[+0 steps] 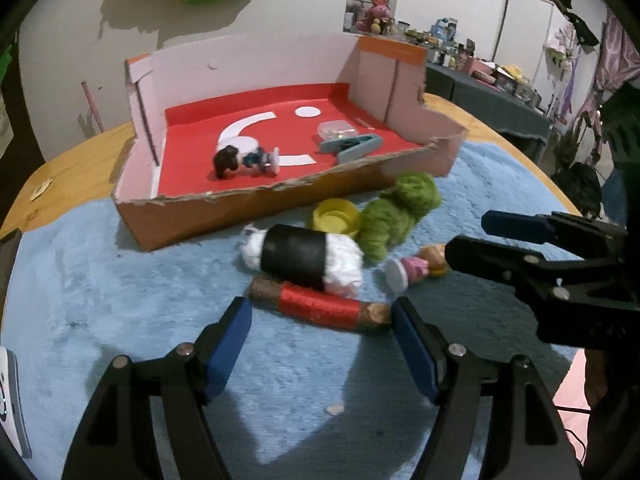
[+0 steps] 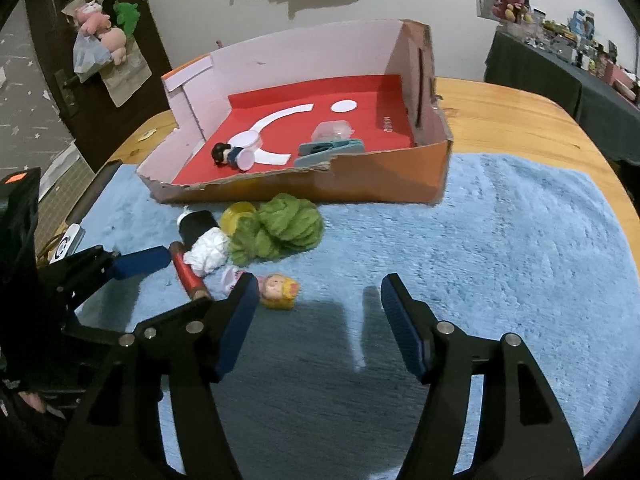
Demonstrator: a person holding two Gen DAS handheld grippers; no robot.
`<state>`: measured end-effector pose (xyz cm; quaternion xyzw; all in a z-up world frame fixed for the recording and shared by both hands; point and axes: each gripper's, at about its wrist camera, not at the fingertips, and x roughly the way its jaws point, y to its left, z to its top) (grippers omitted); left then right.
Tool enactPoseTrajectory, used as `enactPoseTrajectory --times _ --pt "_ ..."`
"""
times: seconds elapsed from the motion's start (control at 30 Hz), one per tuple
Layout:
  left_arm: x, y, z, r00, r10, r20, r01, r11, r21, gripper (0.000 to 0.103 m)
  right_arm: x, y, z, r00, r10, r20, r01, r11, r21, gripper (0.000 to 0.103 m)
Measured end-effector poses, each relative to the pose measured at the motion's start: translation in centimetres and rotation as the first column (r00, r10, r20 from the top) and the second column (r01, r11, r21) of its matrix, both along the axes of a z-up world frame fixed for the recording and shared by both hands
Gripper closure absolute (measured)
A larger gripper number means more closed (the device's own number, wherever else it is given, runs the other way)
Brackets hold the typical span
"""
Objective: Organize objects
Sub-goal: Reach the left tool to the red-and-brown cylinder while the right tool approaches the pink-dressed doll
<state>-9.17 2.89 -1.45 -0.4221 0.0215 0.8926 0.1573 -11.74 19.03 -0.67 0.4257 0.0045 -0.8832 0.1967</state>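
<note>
The left gripper (image 1: 322, 316) hangs just above the blue mat (image 1: 100, 280) with its jaws spread and nothing between them; a stick wound with red thread (image 1: 320, 306) lies just past its fingertips, spanning the gap. Beyond the stick sits a black roll stuffed with white paper (image 1: 298, 258), then a yellow cap (image 1: 335, 216) and a clump of green yarn (image 1: 396, 212). The right gripper (image 2: 318, 292) is also spread and empty over bare mat, with a small blond doll (image 2: 280, 290) lying just beside its left finger. Further ahead of both stands the cardboard box (image 1: 248, 210), holding a dark-haired figure (image 1: 240, 158), a blue clip (image 1: 352, 148) and a clear plastic case (image 1: 336, 130).
</note>
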Motion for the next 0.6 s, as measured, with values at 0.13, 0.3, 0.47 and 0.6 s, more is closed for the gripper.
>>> enactPoseTrajectory --times 0.13,0.3,0.47,0.6 --pt "-0.2 -1.2 0.1 1.0 0.022 -0.004 -0.022 1.0 -0.003 0.029 -0.2 -1.1 -0.1 1.0 0.018 0.0 -0.018 1.0 0.003 0.035" --pt "-0.8 -2.8 0.0 0.999 0.045 0.006 -0.045 0.999 0.008 0.029 -0.2 -2.4 -0.5 0.999 0.041 0.008 -0.041 0.999 0.012 0.034" --pt "-1.0 -2.9 0.0 0.999 0.038 0.008 -0.038 0.999 0.005 0.026 -0.4 -3.0 -0.9 0.999 0.046 0.013 -0.046 0.999 0.024 0.031" --pt "-1.1 -2.9 0.0 0.999 0.033 0.009 -0.033 0.999 0.0 0.024 -0.5 -3.3 -1.2 0.999 0.048 0.016 -0.049 0.998 0.04 0.03"
